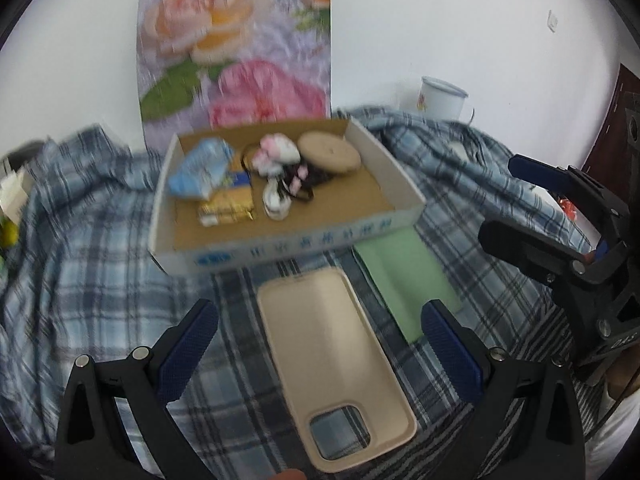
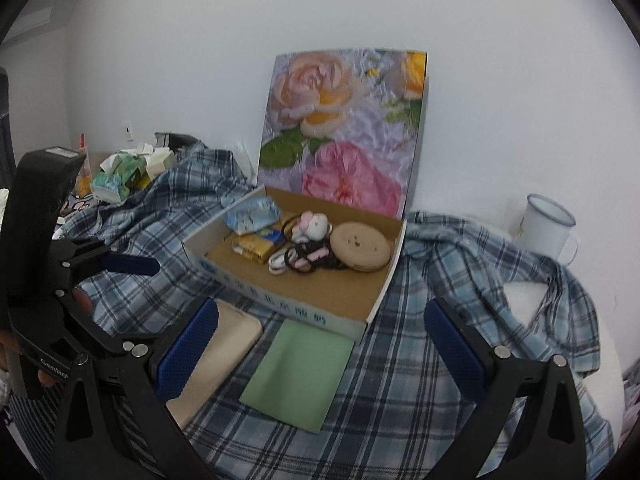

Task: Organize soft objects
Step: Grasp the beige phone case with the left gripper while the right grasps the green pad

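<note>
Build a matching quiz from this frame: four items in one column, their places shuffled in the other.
Items
1. beige soft phone case
2. flat green sleeve
3. round tan compact
4. white enamel mug

Places
A. inside the cardboard tray
B. far right, behind the plaid cloth, by the wall
C. between the open left gripper fingers
D. on the cloth, its far end under the tray's front edge

Pairs: 1-C, 2-D, 3-A, 4-B

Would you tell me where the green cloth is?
The green cloth lies flat on the plaid fabric, right of the beige phone case, before the cardboard box.
</note>
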The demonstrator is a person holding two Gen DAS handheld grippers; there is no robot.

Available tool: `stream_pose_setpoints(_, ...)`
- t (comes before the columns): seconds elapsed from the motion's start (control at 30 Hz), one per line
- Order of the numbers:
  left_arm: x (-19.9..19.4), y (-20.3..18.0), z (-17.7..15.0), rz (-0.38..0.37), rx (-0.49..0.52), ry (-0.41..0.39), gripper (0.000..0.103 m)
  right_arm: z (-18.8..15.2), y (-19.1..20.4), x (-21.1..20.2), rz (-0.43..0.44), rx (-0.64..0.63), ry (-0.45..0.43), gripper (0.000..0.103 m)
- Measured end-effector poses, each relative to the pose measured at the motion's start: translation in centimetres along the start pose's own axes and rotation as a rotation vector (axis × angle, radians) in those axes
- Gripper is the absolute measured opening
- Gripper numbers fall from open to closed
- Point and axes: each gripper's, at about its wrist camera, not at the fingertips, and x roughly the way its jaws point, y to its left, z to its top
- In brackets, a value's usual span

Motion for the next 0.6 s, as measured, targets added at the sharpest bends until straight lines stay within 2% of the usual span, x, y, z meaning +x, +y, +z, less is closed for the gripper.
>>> stream_pose_setpoints(0.13, 2.1, 0.1, -0.8, -0.027, -0.029, 0.071, 0.103, -0.9, -0.3, 0.9, 0.015, 0.016, 0.025, 0.103)
stream_pose_setpoints(0.27, 3.9, 0.0, -1.5, -0.021, -0.031, 0.128, 0.103, -1.5, -0.4, 1.6, 0.024, 0.016, 0.052, 0.103)
stream_pose_setpoints(0.3, 4.2, -0.1, -1.7, -0.018, -0.027, 0.137, 0.098, -1.5, -0.3, 1.6, 0.025, 0.017, 0.054, 0.103)
stream_pose_setpoints(0.33, 4.4, -0.2, -1.8, -0.016, -0.025, 0.14, 0.087, -1.6, -0.3, 1.7, 0.027, 0.018, 0.057, 0.103)
stream_pose_setpoints(0.37, 4.6, -0.2, -1.9, -0.016, -0.021, 0.144, 0.084, -1.7, -0.3, 1.7, 0.028, 0.019, 0.055, 0.103)
stream_pose_setpoints(0.47, 5.6, -0.3, -2.3, -0.005, -0.011, 0.182, 0.084, -1.7, -0.3, 1.6, 0.04, 0.021, 0.051, 0.103)
stream_pose_setpoints(0.6, 5.8, -0.6, -2.6, 0.012, 0.01, 0.167, 0.084, -2.0, -0.2, 2.2, 0.047, 0.023, 0.078, 0.103)
